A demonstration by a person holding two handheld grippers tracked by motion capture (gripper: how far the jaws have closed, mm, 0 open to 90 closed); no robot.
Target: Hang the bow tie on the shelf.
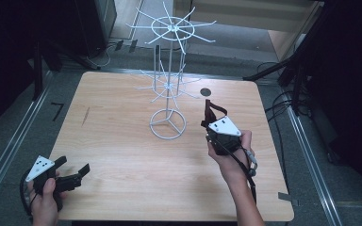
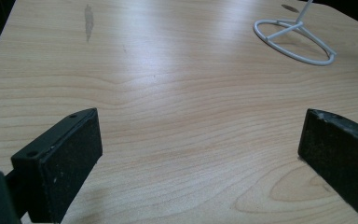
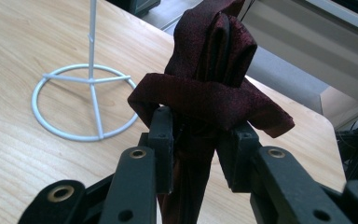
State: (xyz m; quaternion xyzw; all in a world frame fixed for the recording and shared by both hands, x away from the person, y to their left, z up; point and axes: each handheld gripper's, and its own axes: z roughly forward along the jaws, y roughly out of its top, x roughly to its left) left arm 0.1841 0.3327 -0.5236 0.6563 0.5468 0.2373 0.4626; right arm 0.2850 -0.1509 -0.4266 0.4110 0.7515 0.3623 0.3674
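While the left gripper (image 1: 73, 170) waits at the near left corner of the wooden table (image 1: 122, 188), with its two jaws spread wide and nothing between them, the right gripper (image 1: 212, 123) is doing the real work: its jaws are pressed onto a dark red necktie (image 3: 209, 88), which looks folded or knotted into a bundle and stands up above the jaws. From where I stand, the pick-up seems done, because the necktie is lifted off the table and held just to the right of the white wire display stand (image 1: 168, 70), close to its ring base (image 1: 168, 124) but not touching it. What is left, I judge, is to bring the necktie up to one of the wire arms and hang it there; no arm carries anything yet. Counting from near to far, I see two grippers, one necktie, one stand with one ring base, a lower tier (image 1: 167, 87) of arms and an upper tier (image 1: 172, 28) of arms, and one small dark round hole (image 1: 205, 92) in the table behind the stand. The thin arms I cannot count with certainty.
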